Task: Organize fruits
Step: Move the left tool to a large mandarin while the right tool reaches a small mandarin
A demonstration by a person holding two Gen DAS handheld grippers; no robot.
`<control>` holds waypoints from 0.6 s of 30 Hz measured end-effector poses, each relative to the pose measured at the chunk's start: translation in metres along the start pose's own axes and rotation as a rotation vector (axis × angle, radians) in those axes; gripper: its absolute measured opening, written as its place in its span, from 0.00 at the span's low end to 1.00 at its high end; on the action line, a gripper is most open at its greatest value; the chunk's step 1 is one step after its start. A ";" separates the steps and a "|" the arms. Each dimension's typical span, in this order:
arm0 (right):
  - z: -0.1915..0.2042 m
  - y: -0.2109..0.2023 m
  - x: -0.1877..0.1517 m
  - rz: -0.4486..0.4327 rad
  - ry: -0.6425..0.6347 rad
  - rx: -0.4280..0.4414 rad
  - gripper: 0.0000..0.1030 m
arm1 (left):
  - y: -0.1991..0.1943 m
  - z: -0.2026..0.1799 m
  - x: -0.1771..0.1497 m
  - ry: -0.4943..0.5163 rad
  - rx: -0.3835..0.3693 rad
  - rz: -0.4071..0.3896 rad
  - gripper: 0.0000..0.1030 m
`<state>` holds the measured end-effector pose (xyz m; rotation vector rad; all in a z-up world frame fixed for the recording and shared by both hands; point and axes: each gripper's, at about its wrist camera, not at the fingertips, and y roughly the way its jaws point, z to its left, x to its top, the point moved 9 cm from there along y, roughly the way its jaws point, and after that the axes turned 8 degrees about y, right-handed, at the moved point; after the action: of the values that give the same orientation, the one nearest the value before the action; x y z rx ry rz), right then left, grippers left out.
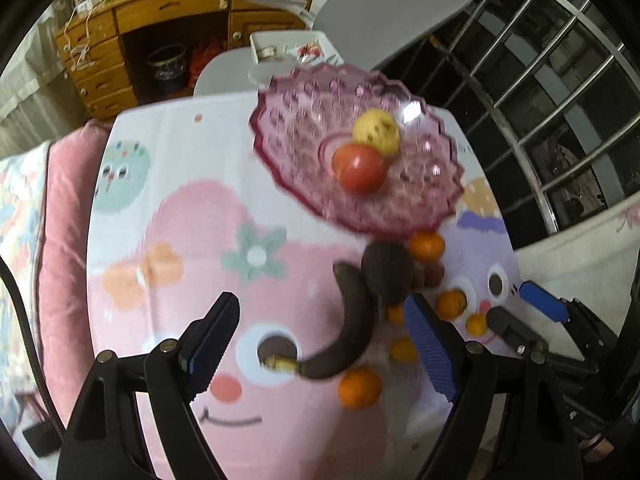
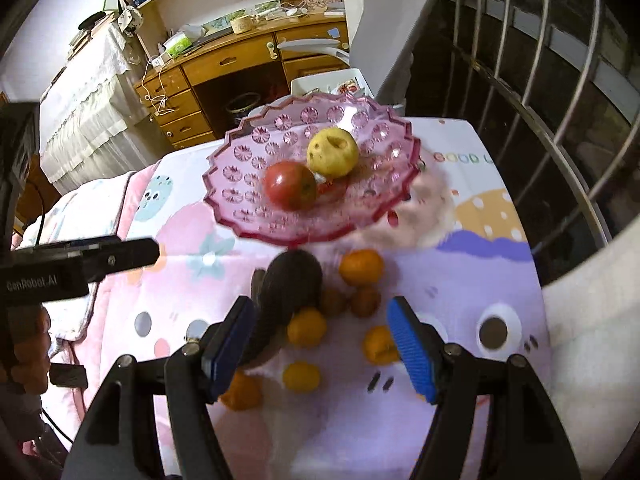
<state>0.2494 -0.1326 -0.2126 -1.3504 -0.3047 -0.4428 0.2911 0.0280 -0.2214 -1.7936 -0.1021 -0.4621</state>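
A pink glass dish stands on the tabletop, which wears a cartoon-print cloth. In the dish a red apple and a yellow fruit lie touching near its middle. Just in front of the dish, on the cloth, sits a dark avocado with a blackened banana curving away from it. Around these, oranges are scattered: one beside the avocado close to the dish rim, others nearer the cameras, with two small brown fruits between them. The right gripper hovers over this cluster, jaws spread with nothing in them. The left gripper hangs over the banana, jaws wide and empty. Beyond the tabletop are a grey chair and a wooden desk
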 end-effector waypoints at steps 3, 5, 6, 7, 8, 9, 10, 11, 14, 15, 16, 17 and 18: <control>-0.003 -0.007 -0.010 0.007 0.001 0.007 0.68 | -0.003 -0.002 -0.023 -0.017 0.010 0.027 0.81; -0.006 -0.011 -0.017 0.012 0.002 0.012 0.68 | -0.006 -0.003 -0.036 -0.035 0.017 0.037 0.81; -0.007 -0.012 -0.020 0.015 0.002 0.016 0.68 | -0.006 -0.004 -0.041 -0.041 0.020 0.042 0.81; -0.009 -0.013 -0.024 0.018 0.001 0.014 0.68 | -0.007 -0.005 -0.047 -0.047 0.025 0.047 0.81; -0.011 -0.014 -0.028 0.020 -0.002 0.008 0.68 | -0.007 -0.006 -0.051 -0.054 0.031 0.048 0.81; -0.013 -0.015 -0.031 0.024 -0.008 0.007 0.68 | -0.007 -0.007 -0.057 -0.069 0.039 0.048 0.81; -0.014 -0.015 -0.036 0.029 -0.021 0.011 0.68 | -0.007 -0.007 -0.062 -0.085 0.044 0.049 0.81; -0.016 -0.015 -0.040 0.036 -0.038 0.012 0.68 | -0.006 -0.007 -0.065 -0.101 0.050 0.052 0.81; -0.022 -0.013 -0.049 0.042 -0.099 0.015 0.68 | 0.000 -0.009 -0.077 -0.162 0.061 0.054 0.81; -0.023 -0.013 -0.052 0.042 -0.124 0.018 0.68 | 0.003 -0.010 -0.081 -0.183 0.065 0.052 0.81; -0.026 -0.012 -0.054 0.042 -0.145 0.018 0.68 | 0.006 -0.012 -0.084 -0.197 0.069 0.052 0.81; -0.028 -0.011 -0.056 0.040 -0.162 0.020 0.68 | 0.009 -0.014 -0.088 -0.215 0.073 0.049 0.81; -0.031 -0.010 -0.058 0.034 -0.177 0.024 0.68 | 0.013 -0.016 -0.090 -0.229 0.076 0.047 0.81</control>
<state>0.1924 -0.1568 -0.2372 -1.3717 -0.4308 -0.2910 0.2085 0.0244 -0.2620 -1.7650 -0.2330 -0.2151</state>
